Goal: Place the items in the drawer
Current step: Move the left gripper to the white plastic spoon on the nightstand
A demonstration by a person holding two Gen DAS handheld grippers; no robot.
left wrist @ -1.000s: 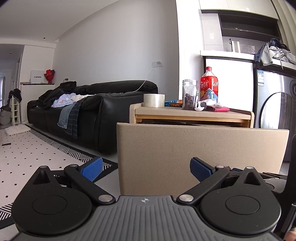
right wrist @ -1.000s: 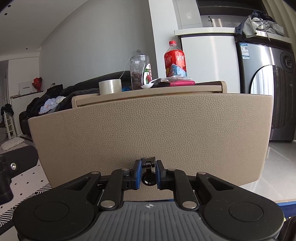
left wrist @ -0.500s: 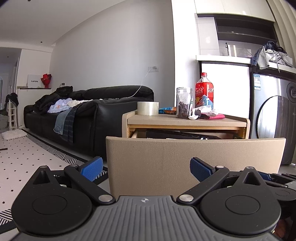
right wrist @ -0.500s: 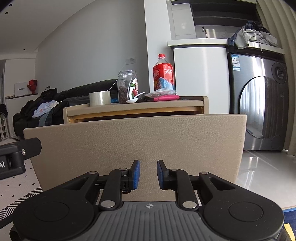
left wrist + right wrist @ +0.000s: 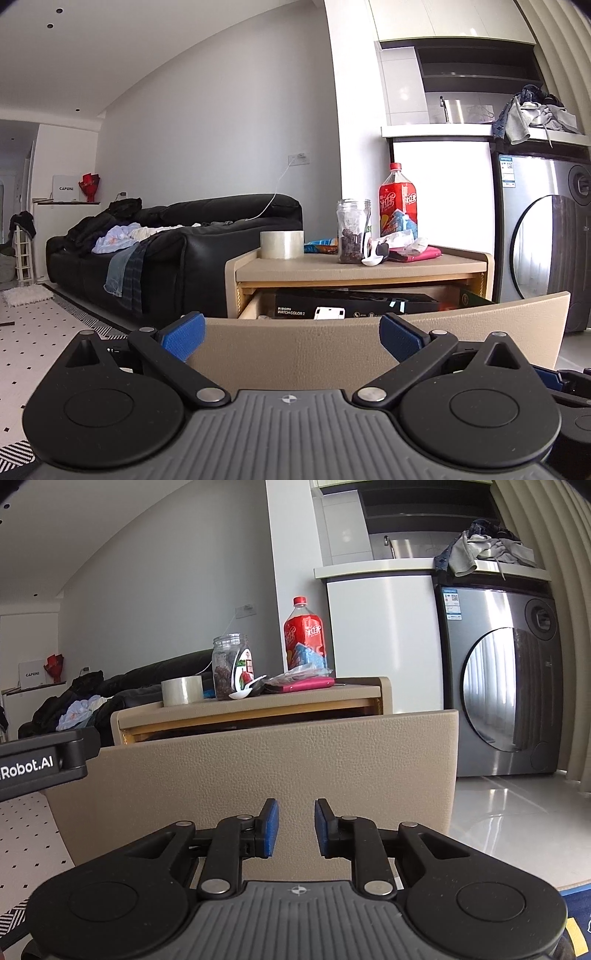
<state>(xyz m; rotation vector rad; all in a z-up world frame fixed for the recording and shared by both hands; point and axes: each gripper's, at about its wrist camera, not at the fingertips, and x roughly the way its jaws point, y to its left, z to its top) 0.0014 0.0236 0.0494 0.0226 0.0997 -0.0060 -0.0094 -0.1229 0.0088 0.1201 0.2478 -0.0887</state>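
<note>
the drawer [image 5: 369, 325] stands pulled out of the beige desk [image 5: 354, 271], its leather-look front panel filling the lower middle of both views. inside it, seen in the left wrist view, lies a black box [image 5: 351, 303] printed "watch color 2". on the desk top, centre of the frame, sit a roll of clear tape [image 5: 282, 244], a glass jar [image 5: 352, 230], a red soda bottle [image 5: 398, 201], a white spoon [image 5: 370, 260] and a pink pouch [image 5: 417, 254]. the left gripper [image 5: 291, 334] is at the bottom, its blue fingers [image 5: 184, 334] spread wide and empty. the right gripper [image 5: 293, 827] faces the panel, fingers [image 5: 271, 825] parted narrowly, holding nothing. a black sofa [image 5: 166, 251] is at mid left, a washing machine [image 5: 498, 686] at right.
</note>
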